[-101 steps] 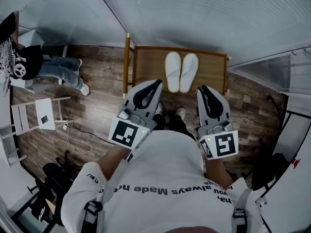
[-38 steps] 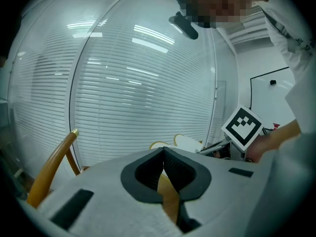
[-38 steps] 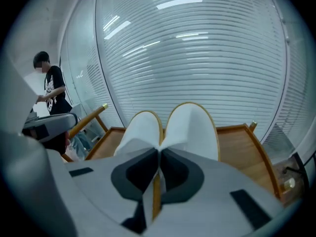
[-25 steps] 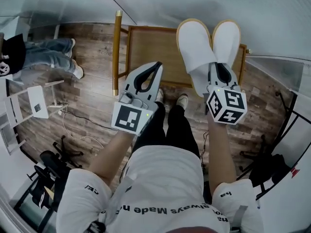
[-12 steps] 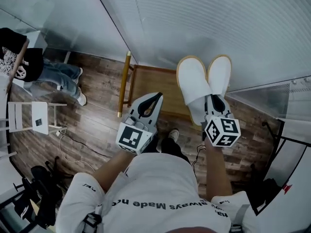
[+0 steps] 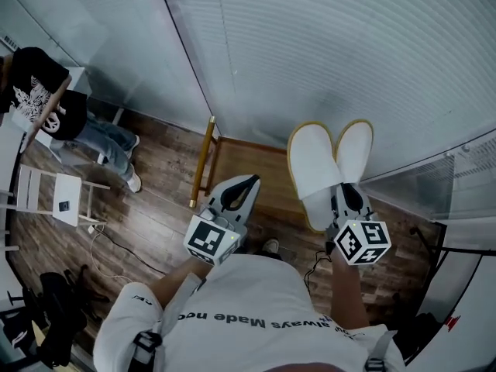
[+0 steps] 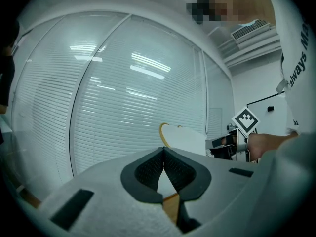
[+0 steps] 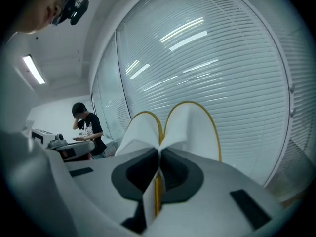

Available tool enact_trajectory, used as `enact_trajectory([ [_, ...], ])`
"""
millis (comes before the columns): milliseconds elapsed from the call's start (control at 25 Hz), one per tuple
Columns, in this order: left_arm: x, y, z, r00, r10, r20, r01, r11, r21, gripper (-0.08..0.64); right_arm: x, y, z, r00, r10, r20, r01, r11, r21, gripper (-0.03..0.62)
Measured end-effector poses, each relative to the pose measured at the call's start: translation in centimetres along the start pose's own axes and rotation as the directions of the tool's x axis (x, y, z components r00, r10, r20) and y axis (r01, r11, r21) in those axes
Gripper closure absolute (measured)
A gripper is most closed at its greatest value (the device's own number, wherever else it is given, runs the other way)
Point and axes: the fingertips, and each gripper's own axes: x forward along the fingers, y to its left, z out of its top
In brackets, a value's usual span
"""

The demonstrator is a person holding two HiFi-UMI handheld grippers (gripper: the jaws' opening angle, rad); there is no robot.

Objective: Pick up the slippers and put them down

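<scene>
Left gripper (image 6: pixel 248 181): it is held in front of the body, beside the right one; its jaws are seen closed tip to tip, and nothing is gripped between them.
Right gripper (image 6: pixel 346 197): its jaws are pressed together on the inner edges of both slippers at their near ends, so the pair is carried as one.
Slippers (image 6: pixel 324 155): white with a tan rim; they are held in the air, fanned apart beyond the clamp, and nothing else is touched by them.
Wooden stand (image 6: pixel 242 167): it is seen on the floor below the grippers, with its top bare and a brass-coloured rail at its left side.
Blinds (image 6: pixel 310 53): the wall beyond is covered by them.
Seated person (image 6: pixel 54 107): placed well apart at far left, near a white chair (image 6: pixel 54 196).
Progress: the pick-up is judged done; the putting-down is left to be carried out.
</scene>
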Motion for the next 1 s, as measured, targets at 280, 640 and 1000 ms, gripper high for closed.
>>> enact_trajectory([
  [280,-1.2,-2.5,3.7,0.996,0.048,0.071,-0.049,0.999,0.023,0.549,-2.5,1.2,1.7,0.997,0.069,0.032,-0.068,0.997,-0.02,0.571],
  [640,-3.1,-3.0,3.2,0.978,0.181,0.099,-0.181,0.983,-0.014,0.549,-1.5,3.1,1.0,0.978,0.206,-0.005,-0.206,0.976,-0.064,0.571],
  [1000,-11.9,-0.4,4.6,0.932,0.33,0.146,-0.33,0.944,-0.029,0.549,-0.6,12.3,0.4,0.931,0.361,-0.05,-0.364,0.925,-0.109,0.571],
])
